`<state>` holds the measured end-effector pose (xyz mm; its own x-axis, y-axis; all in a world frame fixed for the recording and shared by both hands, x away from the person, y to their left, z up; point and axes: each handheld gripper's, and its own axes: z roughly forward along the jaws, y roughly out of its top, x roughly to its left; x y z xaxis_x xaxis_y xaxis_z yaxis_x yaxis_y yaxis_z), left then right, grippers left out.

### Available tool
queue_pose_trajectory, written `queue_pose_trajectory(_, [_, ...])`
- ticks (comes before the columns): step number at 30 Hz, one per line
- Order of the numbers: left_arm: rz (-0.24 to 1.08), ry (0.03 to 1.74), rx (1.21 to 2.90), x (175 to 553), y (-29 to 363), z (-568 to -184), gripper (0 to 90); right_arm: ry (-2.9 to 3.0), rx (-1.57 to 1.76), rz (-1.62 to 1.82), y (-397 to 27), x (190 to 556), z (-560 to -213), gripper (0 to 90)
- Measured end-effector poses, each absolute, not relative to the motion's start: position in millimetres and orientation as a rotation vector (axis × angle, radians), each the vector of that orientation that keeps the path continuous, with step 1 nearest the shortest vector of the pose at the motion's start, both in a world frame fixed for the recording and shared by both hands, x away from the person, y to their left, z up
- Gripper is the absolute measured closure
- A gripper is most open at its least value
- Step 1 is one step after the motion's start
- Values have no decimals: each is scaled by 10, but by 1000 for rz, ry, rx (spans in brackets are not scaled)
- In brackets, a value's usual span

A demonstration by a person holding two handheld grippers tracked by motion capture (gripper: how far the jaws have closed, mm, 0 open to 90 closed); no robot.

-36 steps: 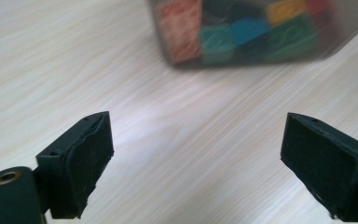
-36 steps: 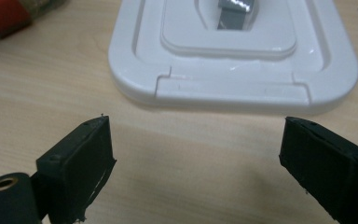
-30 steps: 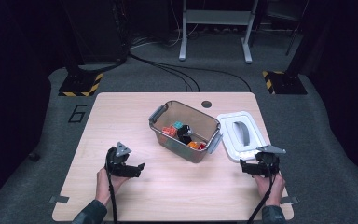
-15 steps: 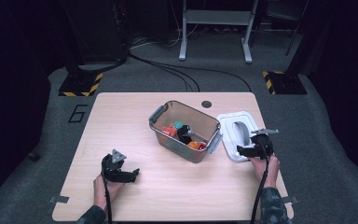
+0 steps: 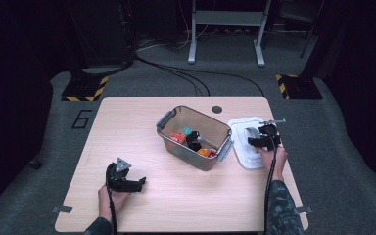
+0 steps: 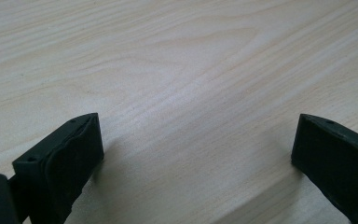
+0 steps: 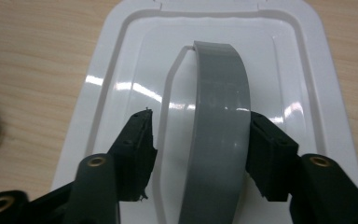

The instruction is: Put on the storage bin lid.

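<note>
The wooden table point(image 5: 142, 122) carries a clear plastic bin point(image 5: 194, 137) near its middle, with small coloured toys point(image 5: 192, 139) in the bottom. Just beside the bin, on its right, the white lid point(image 7: 121, 70) lies flat on the table, apart from the bin it belongs to.

The lid is a glossy rounded rectangle with a raised rim and a grey handle point(image 7: 219, 121) arching along its middle. It looks light and stiff, thin moulded plastic that should lift easily but could tilt or swing if caught off-centre; its shine suggests a slippery surface. The handle's middle is the sensible place to grip.

The right tongs point(image 7: 198, 149) straddle that handle, jaws just closing: the right pad touches its edge, the left pad stands off. The left tongs point(image 6: 196, 154) rest wide open on bare table, holding nothing.
</note>
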<state>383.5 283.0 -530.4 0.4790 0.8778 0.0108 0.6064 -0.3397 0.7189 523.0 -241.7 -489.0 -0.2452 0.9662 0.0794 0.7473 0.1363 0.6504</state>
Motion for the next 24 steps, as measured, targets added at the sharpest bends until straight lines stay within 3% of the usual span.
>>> queue_pose_trajectory(3, [529, 1222, 2066, 3832, 2824, -5306, 19, 2059, 1690, 801, -2422, 5275, -4910, 616])
queue_pose_trajectory(7, [527, 1221, 2071, 3831, 2824, -5305, 20, 2048, 1707, 812, -2465, 5255, -4895, 668])
queue_pose_trajectory(24, [522, 1210, 2075, 3828, 2821, -5306, 20, 2061, 1596, 826, -2547, 5108, -4542, 672])
